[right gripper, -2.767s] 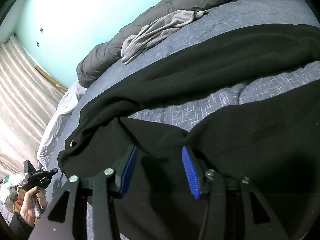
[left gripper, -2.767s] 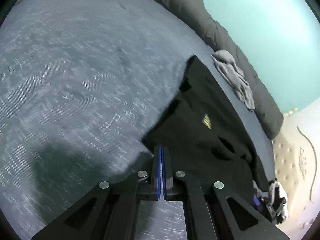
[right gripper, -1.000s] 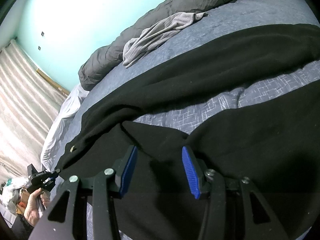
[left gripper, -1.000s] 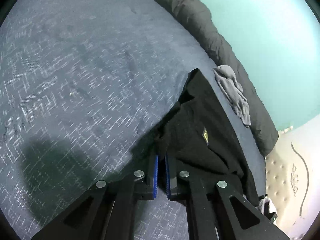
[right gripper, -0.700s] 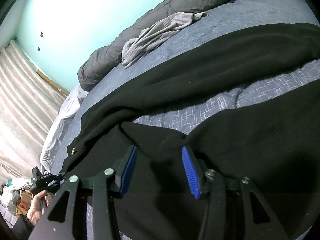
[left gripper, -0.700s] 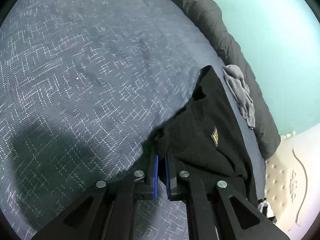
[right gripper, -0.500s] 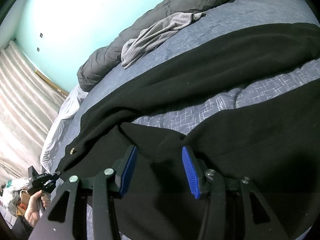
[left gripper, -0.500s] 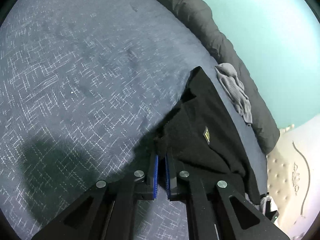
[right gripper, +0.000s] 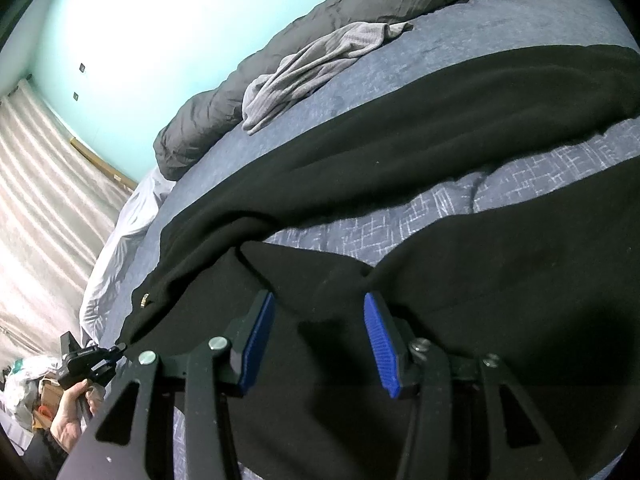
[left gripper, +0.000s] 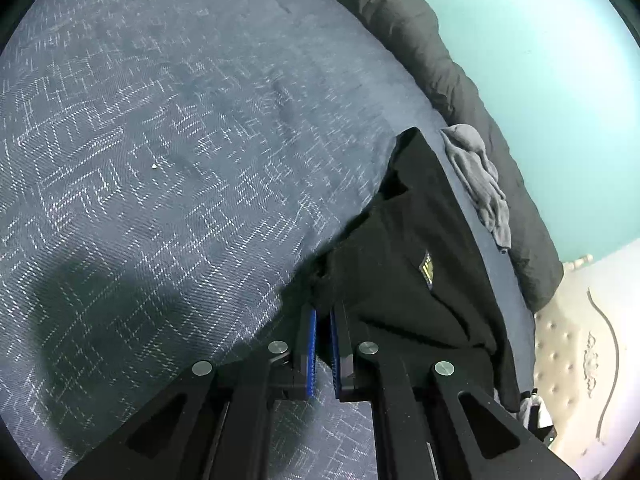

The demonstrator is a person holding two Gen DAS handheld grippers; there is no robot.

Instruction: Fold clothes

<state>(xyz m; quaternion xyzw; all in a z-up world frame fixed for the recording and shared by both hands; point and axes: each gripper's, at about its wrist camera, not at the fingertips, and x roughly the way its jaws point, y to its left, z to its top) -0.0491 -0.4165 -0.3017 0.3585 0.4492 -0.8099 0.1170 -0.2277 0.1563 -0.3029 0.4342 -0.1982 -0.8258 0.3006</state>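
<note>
A black garment [left gripper: 420, 240] with a small gold logo [left gripper: 426, 268] lies stretched across the blue patterned bed cover [left gripper: 160, 160]. My left gripper [left gripper: 323, 320] is shut on its near corner, with a pinch of black cloth between the blue pads. In the right wrist view the same black garment [right gripper: 440, 120] runs in two long bands with bed cover showing between them. My right gripper [right gripper: 320, 340] hovers open over the nearer band, its blue pads apart and not pressing the cloth. Far left, a hand [right gripper: 72, 420] holds the left gripper [right gripper: 116, 350] at the garment's end.
A crumpled grey garment [right gripper: 312, 68] lies beyond the black one, against a rolled dark grey duvet [right gripper: 400, 0]. A white sheet [right gripper: 120, 240] hangs off the bed's side by striped curtains [right gripper: 40, 200]. A beige tufted headboard [left gripper: 580, 340] stands at the right.
Since the earliest frame my left gripper has taken the black garment's corner between its pads. Over the last second it only wavered slightly. The right gripper stayed put and open.
</note>
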